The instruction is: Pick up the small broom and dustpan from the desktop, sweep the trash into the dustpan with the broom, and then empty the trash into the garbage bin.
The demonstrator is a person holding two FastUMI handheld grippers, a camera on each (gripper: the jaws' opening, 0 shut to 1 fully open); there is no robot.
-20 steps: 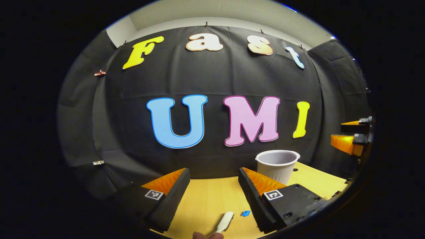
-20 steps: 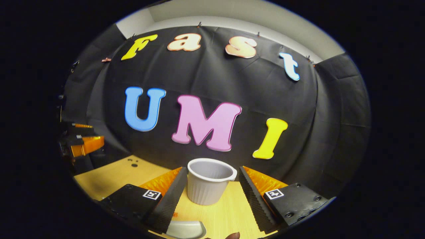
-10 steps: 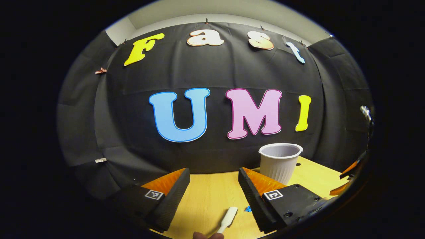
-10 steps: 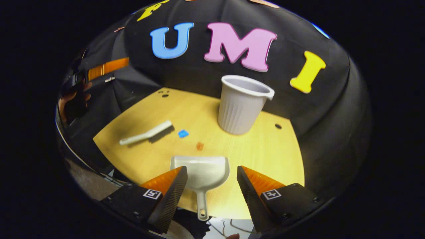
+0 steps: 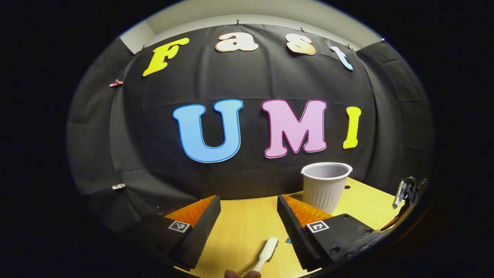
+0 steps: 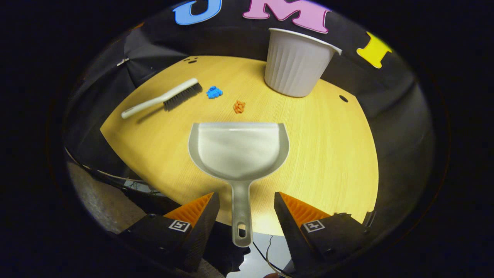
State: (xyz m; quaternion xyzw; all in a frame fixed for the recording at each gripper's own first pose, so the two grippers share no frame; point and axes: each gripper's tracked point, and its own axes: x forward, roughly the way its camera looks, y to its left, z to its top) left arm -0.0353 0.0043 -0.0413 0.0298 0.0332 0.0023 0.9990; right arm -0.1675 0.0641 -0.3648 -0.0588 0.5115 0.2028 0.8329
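Note:
In the right gripper view a white dustpan [image 6: 239, 148] lies flat on the wooden table [image 6: 332, 154], its handle pointing over the near edge. My right gripper [image 6: 246, 197] is open, a finger on each side of that handle without touching it. Farther back lies the white broom [image 6: 164, 98] with dark bristles. Beside it are a blue scrap [image 6: 214, 92] and an orange scrap [image 6: 239, 106]. The white ribbed bin [image 6: 297, 63] stands at the back. My left gripper [image 5: 249, 202] is open above the table, with the broom handle [image 5: 266, 249] and the blue scrap [image 5: 288, 241] low between its fingers.
The bin [image 5: 326, 185] stands to the right of my left gripper. The table's near edge [image 6: 162, 185] curves under my right gripper, with floor and cables [image 6: 266, 251] below it. Small holes [image 6: 343, 99] mark the tabletop near the bin.
My right gripper has tipped down and drawn back to the near edge, so the dustpan handle now lies between its fingers. The left gripper has barely moved.

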